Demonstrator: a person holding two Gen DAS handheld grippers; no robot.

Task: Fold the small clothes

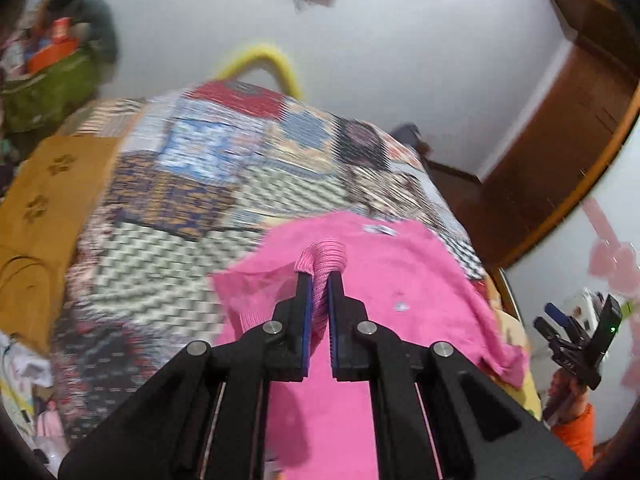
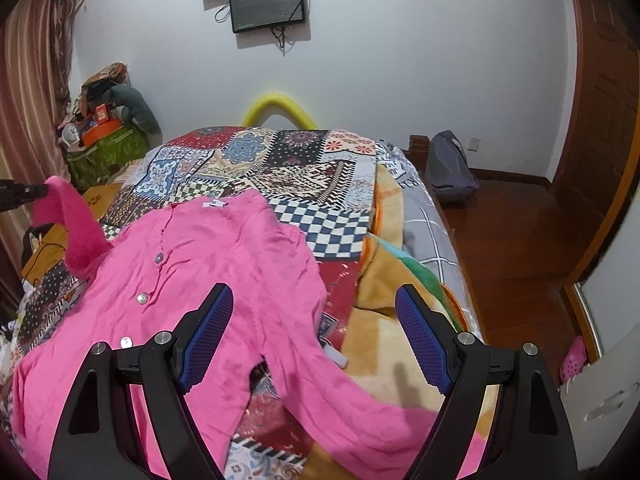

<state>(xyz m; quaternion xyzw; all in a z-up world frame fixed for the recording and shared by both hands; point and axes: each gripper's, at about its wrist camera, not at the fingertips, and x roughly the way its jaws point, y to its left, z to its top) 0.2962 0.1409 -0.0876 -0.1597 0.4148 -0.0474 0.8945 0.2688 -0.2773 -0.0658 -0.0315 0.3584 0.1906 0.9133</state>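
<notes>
A pink buttoned top (image 2: 224, 264) lies spread on the patchwork bedspread (image 2: 280, 168), collar toward the far wall. My left gripper (image 1: 320, 276) is shut on the ribbed cuff (image 1: 320, 256) of one sleeve and holds it lifted off the bed. In the right wrist view that raised sleeve (image 2: 76, 220) rises at the far left, where the left gripper (image 2: 42, 189) enters the frame. My right gripper (image 2: 314, 300) stands open above the top's other side, nothing between its fingers. The other sleeve (image 2: 344, 396) trails toward the near right. The right gripper (image 1: 558, 316) also shows at the edge of the left wrist view.
A yellow-orange blanket (image 2: 384, 320) and a grey checked sheet (image 2: 428, 224) lie along the bed's right edge, with wooden floor (image 2: 520, 248) beyond. A mustard cloth (image 1: 44, 200) lies on the bed's left. A cluttered green bag (image 2: 104, 152) stands in the far left corner, a grey backpack (image 2: 450, 168) by the far wall.
</notes>
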